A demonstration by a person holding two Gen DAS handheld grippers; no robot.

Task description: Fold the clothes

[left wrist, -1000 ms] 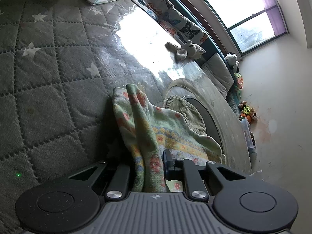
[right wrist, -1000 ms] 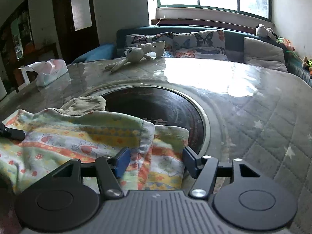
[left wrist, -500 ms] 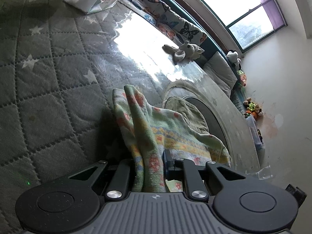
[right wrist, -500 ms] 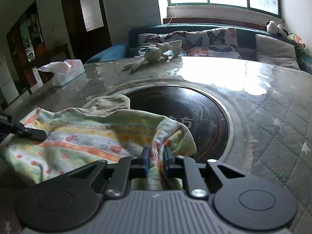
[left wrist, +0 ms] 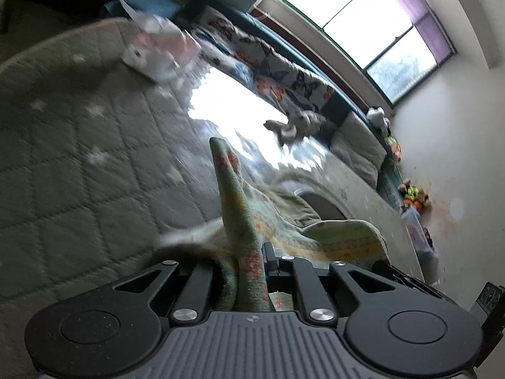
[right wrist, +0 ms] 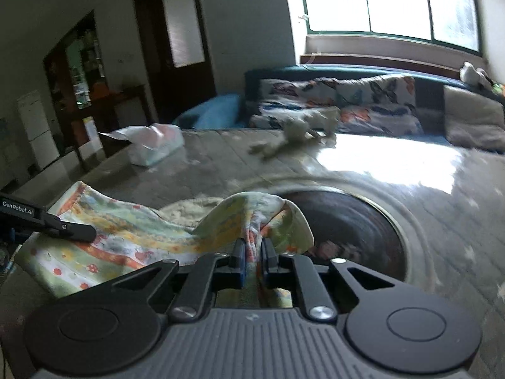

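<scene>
A pastel striped, flower-printed cloth (left wrist: pixel 233 195) lies partly on the quilted table cover (left wrist: pixel 79 158), its near edge lifted into a ridge. My left gripper (left wrist: pixel 246 252) has its jaws closing on that ridge, with fabric pinched between the pads. In the right wrist view the same cloth (right wrist: pixel 126 230) sags between both grippers. My right gripper (right wrist: pixel 252 246) is closing tight on a bunched corner of it. The left gripper's fingers (right wrist: pixel 63 229) hold the far corner at the left. A khaki garment (right wrist: pixel 189 208) lies under the cloth.
A dark round inset (right wrist: pixel 347 221) sits in the table behind the cloth. A tissue pack (right wrist: pixel 154 148) and a plush rabbit (right wrist: pixel 293 135) lie farther back. A sofa with butterfly cushions (right wrist: pixel 347 101) runs under the window.
The right gripper's jaws went from wide open to shut on the cloth's corner. Both grippers then rose, pulling the cloth's edge up off the table.
</scene>
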